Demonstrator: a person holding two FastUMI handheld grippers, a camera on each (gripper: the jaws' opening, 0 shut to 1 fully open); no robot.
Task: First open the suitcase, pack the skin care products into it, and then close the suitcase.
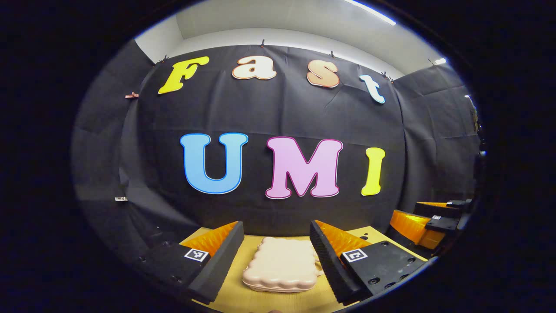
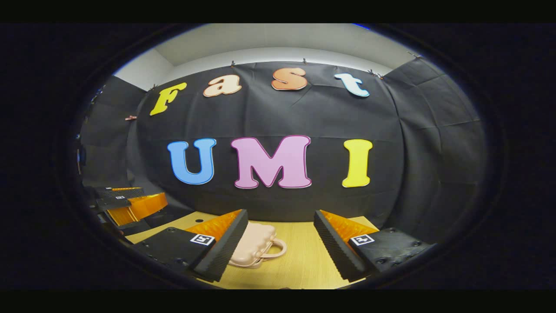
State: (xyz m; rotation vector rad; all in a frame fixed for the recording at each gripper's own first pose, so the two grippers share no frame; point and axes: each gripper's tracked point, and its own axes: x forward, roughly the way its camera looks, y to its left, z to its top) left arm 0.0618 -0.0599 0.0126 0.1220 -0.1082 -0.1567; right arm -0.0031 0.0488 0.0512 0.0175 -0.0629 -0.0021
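Spread wide and holding nothing, the left gripper (image 1: pixel 276 256) frames the small pale pink scalloped hard-shell suitcase (image 1: pixel 280 271), which lies flat and closed on the light wooden table (image 1: pixel 243 300) at six o'clock between the fingers. Likewise agape and empty, the right gripper (image 2: pixel 278 245) has the case at seven o'clock, its loop handle (image 2: pixel 278 251) facing right. Opening it likely calls for steadying one side while lifting the lid squarely at its seam.
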